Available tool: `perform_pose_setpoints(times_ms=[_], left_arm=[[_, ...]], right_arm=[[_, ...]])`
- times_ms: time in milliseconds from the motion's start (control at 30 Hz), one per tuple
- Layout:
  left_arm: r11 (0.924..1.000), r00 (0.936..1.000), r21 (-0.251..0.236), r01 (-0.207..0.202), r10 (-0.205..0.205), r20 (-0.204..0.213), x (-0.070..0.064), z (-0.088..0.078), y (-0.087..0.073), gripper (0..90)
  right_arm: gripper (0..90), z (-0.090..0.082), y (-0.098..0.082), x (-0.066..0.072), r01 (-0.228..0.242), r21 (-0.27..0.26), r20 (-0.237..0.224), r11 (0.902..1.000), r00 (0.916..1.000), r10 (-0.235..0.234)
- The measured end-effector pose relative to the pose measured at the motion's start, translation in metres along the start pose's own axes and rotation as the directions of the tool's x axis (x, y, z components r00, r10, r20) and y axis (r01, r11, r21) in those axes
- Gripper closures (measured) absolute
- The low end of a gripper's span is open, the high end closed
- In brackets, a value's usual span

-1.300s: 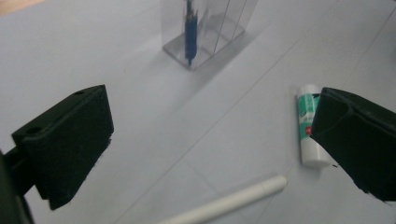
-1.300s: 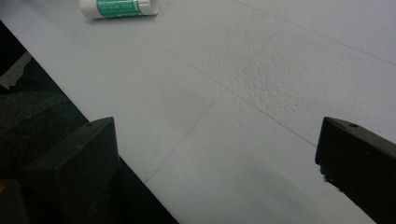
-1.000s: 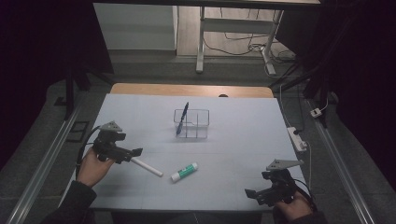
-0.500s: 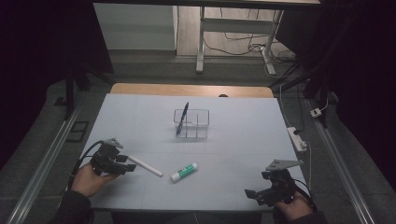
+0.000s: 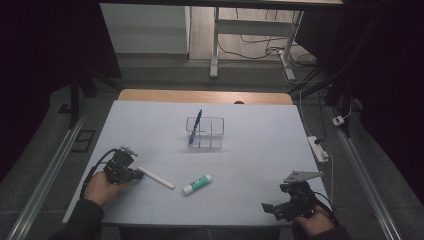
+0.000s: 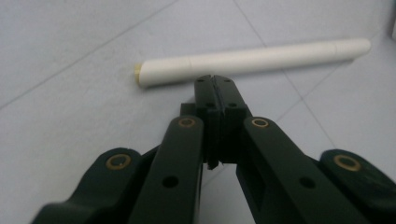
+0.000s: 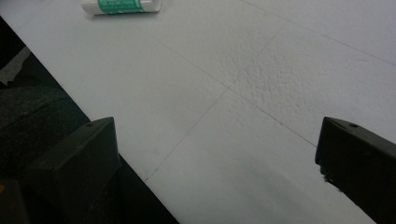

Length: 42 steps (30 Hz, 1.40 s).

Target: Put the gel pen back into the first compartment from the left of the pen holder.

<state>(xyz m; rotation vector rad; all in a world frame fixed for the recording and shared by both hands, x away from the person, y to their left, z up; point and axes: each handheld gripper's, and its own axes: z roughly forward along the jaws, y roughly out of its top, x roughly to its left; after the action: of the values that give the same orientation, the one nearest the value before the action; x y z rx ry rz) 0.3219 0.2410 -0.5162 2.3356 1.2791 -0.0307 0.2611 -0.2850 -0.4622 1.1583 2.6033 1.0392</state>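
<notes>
The left tool [image 6: 215,80] is seen with its jaws pressed together, nothing between them, the tips just short of the white pen [image 6: 252,60], which lies flat on the tabletop [image 5: 250,150]. Those jaws have just been closing, and the tool has been lowered toward the tabletop since the earlier frame. The right tool [image 5: 280,207] is held with jaws wide apart, empty, near the front edge.
</notes>
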Motion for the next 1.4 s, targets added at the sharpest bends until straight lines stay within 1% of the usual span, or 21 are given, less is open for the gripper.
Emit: perform_pose_setpoints(times_ms=[67,200,367,533,800,1033,1167,1300,1400], left_arm=[[0.9999,1.0000,0.012,-0.002,0.002,0.001,-0.001,0.004,0.004,88.8],[0.9998,0.9999,0.017,-0.009,0.009,0.004,-0.003,0.010,0.011,88.8],[0.9997,0.9997,0.004,-0.023,0.023,0.010,-0.008,0.016,0.022,88.7],[0.9992,0.9992,-0.002,-0.039,0.039,-0.004,-0.010,0.022,0.032,88.7],[0.9989,0.9997,-0.044,-0.019,0.018,-0.015,-0.003,0.024,0.040,88.7],[0.9966,0.9991,-0.082,-0.013,0.010,-0.040,0.002,0.028,0.055,88.7],[0.9959,0.9988,-0.090,-0.011,0.006,-0.049,0.005,0.030,0.062,88.7],[0.9951,0.9988,-0.098,-0.011,0.006,-0.050,0.006,0.031,0.064,88.7],[0.9933,0.9986,-0.114,-0.022,0.017,-0.050,0.004,0.024,0.063,86.0]], right_arm=[[0.0,0.000,0.000,0.000,0.001,0.000,0.001,1.0000,1.0000,-0.001],[0.0,0.000,0.000,0.000,-0.001,0.003,0.002,1.0000,1.0000,0.001],[0.0,0.000,0.000,0.000,-0.001,0.004,0.002,1.0000,1.0000,0.001],[0.0,0.000,0.000,0.000,0.000,0.004,0.001,1.0000,1.0000,0.000],[0.0,0.001,0.000,0.000,0.000,0.006,-0.001,1.0000,1.0000,0.000],[0.0,0.001,0.000,0.000,-0.001,0.006,-0.001,1.0000,1.0000,0.001],[0.0,0.001,0.000,-0.001,-0.004,0.003,-0.004,1.0000,1.0000,0.004],[0.0,0.001,0.000,-0.001,-0.005,0.003,-0.005,1.0000,1.0000,0.005],[0.0,0.000,0.000,-0.001,-0.005,0.002,-0.006,1.0000,1.0000,0.005]])
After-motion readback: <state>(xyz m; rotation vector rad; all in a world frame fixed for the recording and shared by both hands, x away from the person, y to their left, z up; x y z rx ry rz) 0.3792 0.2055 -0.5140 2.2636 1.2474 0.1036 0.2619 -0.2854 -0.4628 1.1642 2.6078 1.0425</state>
